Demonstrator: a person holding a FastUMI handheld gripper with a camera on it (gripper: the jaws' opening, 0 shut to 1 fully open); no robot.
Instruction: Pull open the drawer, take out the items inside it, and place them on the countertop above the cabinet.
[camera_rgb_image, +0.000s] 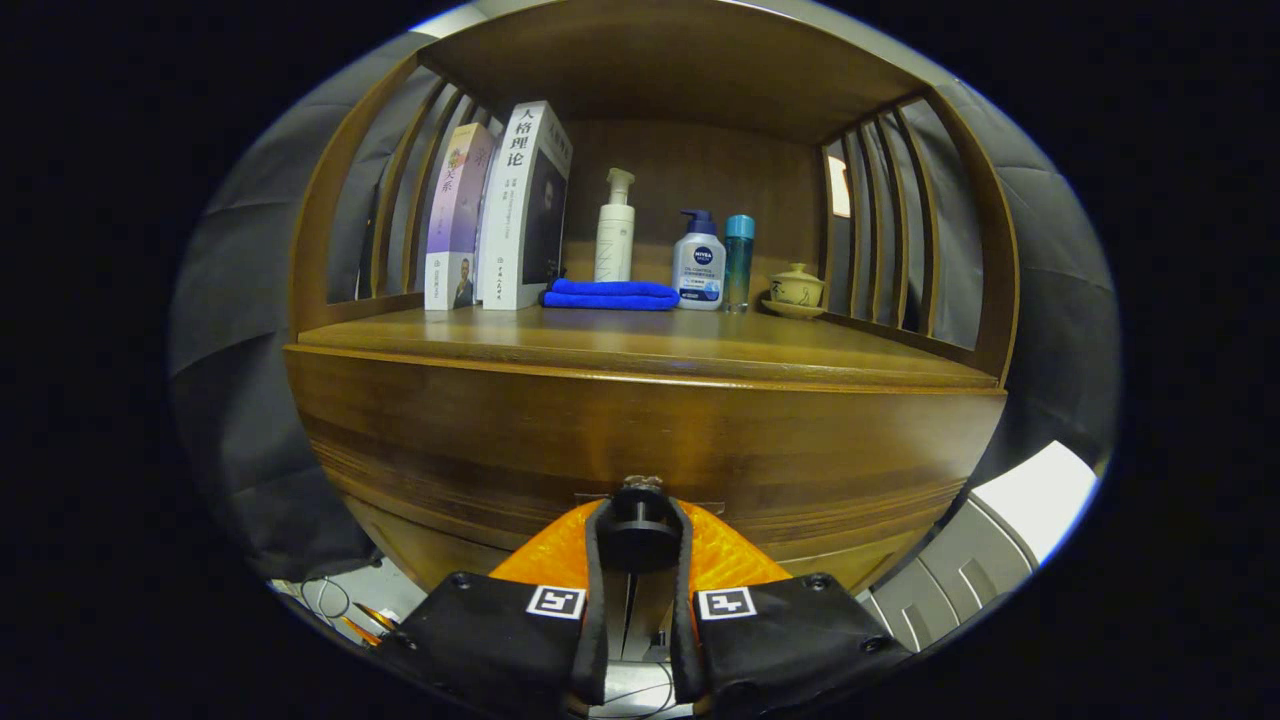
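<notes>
Wooden drawer (640, 440) knob (642, 484) sits clamped between the fingers (598, 560).

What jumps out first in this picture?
The gripper is up against the knob on the wooden drawer front, its fingers closed around it. On the countertop above, a blue cloth lies between upright books and bottles.

Countertop (640, 350): above closed wooden drawer front (640, 440).
Left rear: two upright paperback books (500, 210).
Centre: folded blue cloth (610, 294), white pump bottle (615, 230) behind.
Right: squat white pump bottle (699, 262), teal cylindrical bottle (739, 260), lidded ceramic cup (797, 289).
Gripper (641, 500): fingers closed around dark drawer knob (640, 520).
</notes>
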